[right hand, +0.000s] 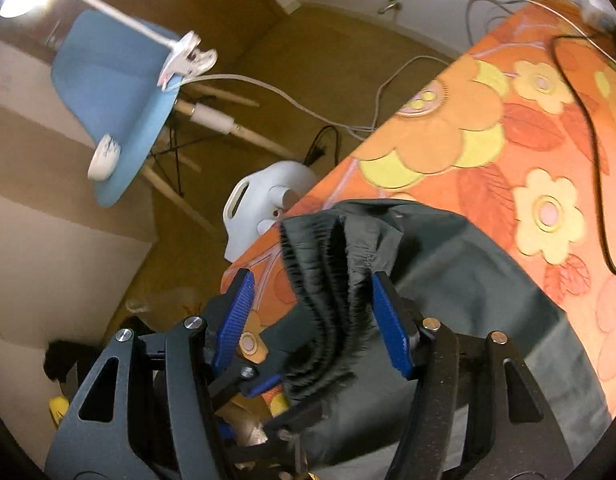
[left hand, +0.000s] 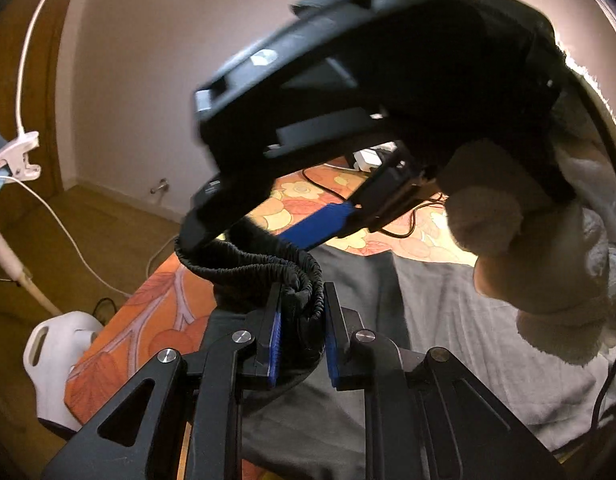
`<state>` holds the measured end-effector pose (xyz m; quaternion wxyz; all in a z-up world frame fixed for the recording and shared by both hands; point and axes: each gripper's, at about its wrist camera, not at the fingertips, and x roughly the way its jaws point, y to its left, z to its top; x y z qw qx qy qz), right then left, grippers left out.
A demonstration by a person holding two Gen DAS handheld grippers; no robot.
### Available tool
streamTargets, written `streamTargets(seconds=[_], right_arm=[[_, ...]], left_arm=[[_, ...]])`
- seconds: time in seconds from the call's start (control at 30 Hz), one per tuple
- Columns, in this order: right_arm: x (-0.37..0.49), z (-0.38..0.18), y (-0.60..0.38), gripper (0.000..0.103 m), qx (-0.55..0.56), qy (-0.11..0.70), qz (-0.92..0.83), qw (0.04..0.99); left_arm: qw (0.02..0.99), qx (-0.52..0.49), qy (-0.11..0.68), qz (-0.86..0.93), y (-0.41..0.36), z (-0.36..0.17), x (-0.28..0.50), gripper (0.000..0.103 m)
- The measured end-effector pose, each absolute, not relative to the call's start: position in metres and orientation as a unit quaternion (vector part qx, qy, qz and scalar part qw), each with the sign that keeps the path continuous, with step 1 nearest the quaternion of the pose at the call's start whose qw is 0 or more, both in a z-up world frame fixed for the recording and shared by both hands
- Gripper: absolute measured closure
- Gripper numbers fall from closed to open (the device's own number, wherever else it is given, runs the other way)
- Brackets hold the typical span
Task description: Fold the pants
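Note:
Dark grey pants lie on a table with an orange flowered cloth. Their gathered elastic waistband is lifted off the cloth, and my left gripper is shut on it between its blue pads. My right gripper hangs just beyond, held by a hand in a fuzzy white glove. In the right wrist view the waistband stands between the wide blue pads of the right gripper, which is open; the left pad is clear of the fabric. The left gripper's fingertips show below it.
The table's edge runs diagonally, with floor to its left. A white plastic jug stands on the floor by the edge. A blue chair with a clip lamp is farther off. A black cable crosses the cloth.

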<state>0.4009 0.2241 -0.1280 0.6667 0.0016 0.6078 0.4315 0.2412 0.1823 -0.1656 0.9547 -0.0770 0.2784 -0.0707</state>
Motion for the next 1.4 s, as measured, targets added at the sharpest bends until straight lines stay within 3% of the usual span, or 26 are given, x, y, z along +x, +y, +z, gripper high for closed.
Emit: streamTargets(seconds=[0.4, 0.53, 0.63, 1.4], right_arm=[[0.385, -0.140, 0.244, 0.041, -0.129, 0.594, 0.396, 0.688], [0.394, -0.139, 0.230, 0.072, -0.095, 0.607, 0.384, 0.690], [0.399, -0.135, 0.212, 0.082, -0.063, 0.613, 0.377, 0.692], [0.340, -0.019, 0.009, 0.086, 0.123, 0.534, 0.359, 0.756]], left_arm=[[0.956, -0.067, 0.275, -0.077, 0.169, -0.160, 0.235, 0.087], [0.955, -0.068, 0.277, -0.081, 0.164, -0.156, 0.231, 0.087], [0.955, -0.068, 0.275, -0.086, 0.160, -0.150, 0.227, 0.087], [0.937, -0.007, 0.257, -0.237, 0.037, -0.035, 0.173, 0.088]])
